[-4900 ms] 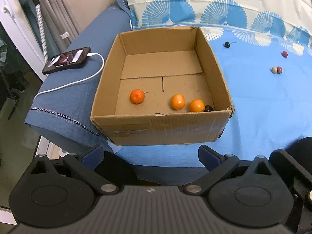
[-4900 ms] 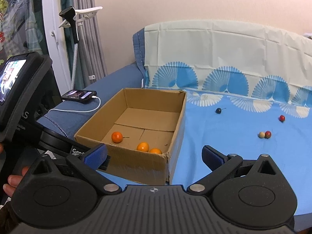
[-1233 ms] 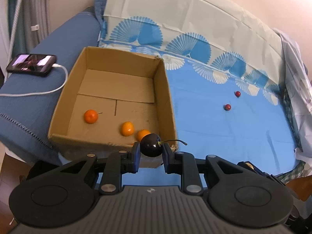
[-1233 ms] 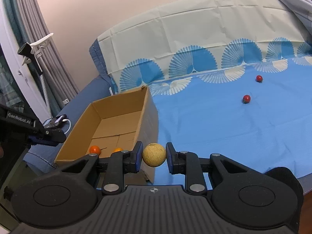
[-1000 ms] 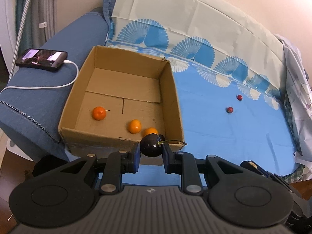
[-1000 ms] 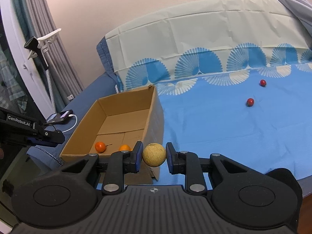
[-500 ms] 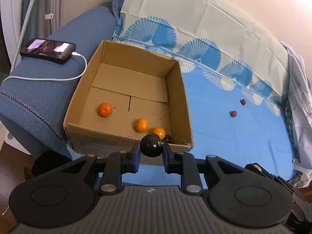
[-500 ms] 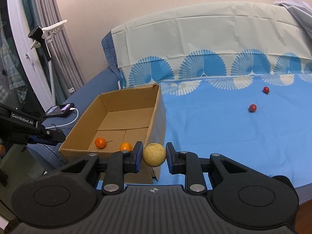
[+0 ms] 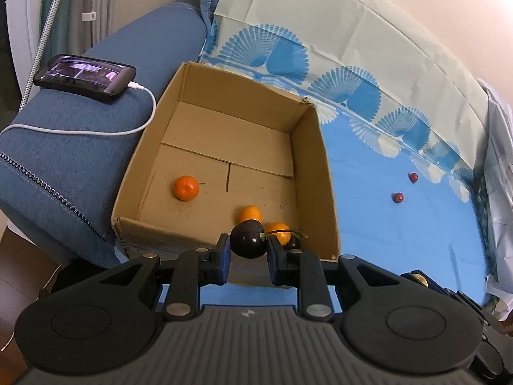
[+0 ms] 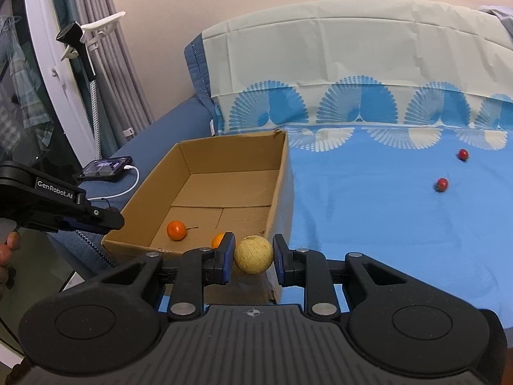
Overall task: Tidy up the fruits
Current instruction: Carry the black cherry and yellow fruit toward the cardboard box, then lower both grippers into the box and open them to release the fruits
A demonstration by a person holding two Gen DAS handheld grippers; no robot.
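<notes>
Left tool [image 9: 247, 246]: pinching a dark plum [image 9: 248, 239] between its blue pads, stem sticking out to the right; it hangs over the near wall of the box.
Right tool [image 10: 253, 255]: pressed onto a pale yellow round fruit [image 10: 253, 254], held in front of the box's near right corner.
Cardboard box [image 9: 314, 173]: open-topped, sitting on the blue sheet beside the sofa arm.
Inside the box: one orange fruit [image 9: 186, 187] with a thin stem lies alone toward the left; two more orange fruits [image 9: 250, 213] lie close together near the front right corner, with a small dark fruit [image 9: 293, 242] just beside them, mostly hidden by the tool.
Blue sheet [image 9: 368, 224]: covers the seat; two small red fruits [image 9: 398, 197] lie on it well apart from the box, near the fan-patterned edge.
Phone [image 9: 85, 77]: on the sofa arm [image 9: 64, 147], screen lit, white cable [image 9: 96, 131] plugged in and curving along the arm.
Person: some fingers [image 10: 8, 247] show at the left edge of the right view, behind the other tool's handle.
</notes>
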